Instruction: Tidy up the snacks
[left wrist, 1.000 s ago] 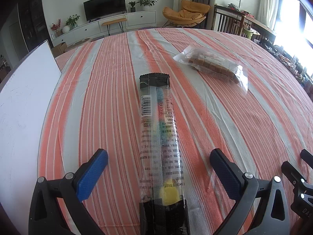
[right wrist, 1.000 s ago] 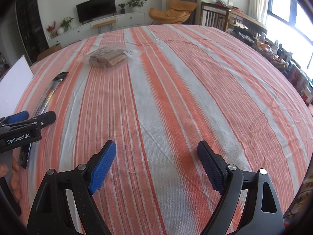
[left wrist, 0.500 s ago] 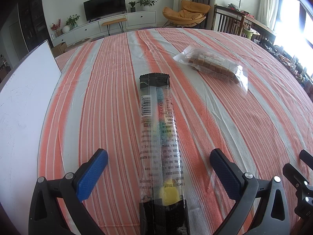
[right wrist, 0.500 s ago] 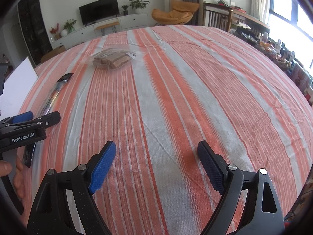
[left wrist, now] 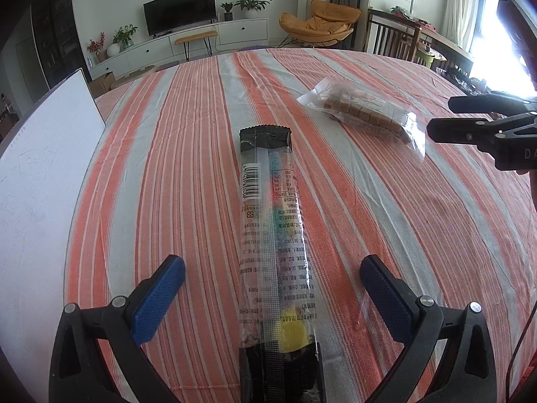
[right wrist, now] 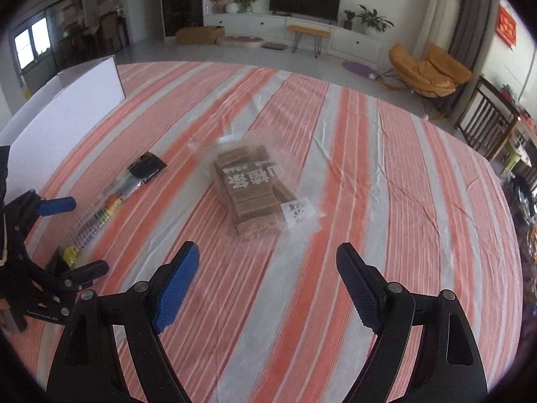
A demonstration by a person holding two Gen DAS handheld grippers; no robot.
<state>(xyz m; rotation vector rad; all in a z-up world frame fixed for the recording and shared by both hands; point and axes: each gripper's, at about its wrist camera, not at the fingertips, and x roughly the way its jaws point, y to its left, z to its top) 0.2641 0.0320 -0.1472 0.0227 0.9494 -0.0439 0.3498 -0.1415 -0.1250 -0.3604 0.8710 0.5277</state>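
The long candy packet [left wrist: 273,235] lies flat, long axis running near to far between the wide-open left gripper [left wrist: 272,288]; the right gripper [right wrist: 266,278], also open, faces the clear bag of brown cubes [right wrist: 251,191].

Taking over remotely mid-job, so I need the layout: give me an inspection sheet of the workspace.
Surface: striped tablecloth, orange and grey, wrinkled.
Job's things: long candy pack lying flat; clear bag of brown blocks apart from it.
Clutter: white board at the table's edge.
Grippers: left gripper open, straddling the candy pack without touching; right gripper open, empty, short of the bag.
Cables: thin dark cable at the left view's edge.
Surroundings: TV, orange chair.
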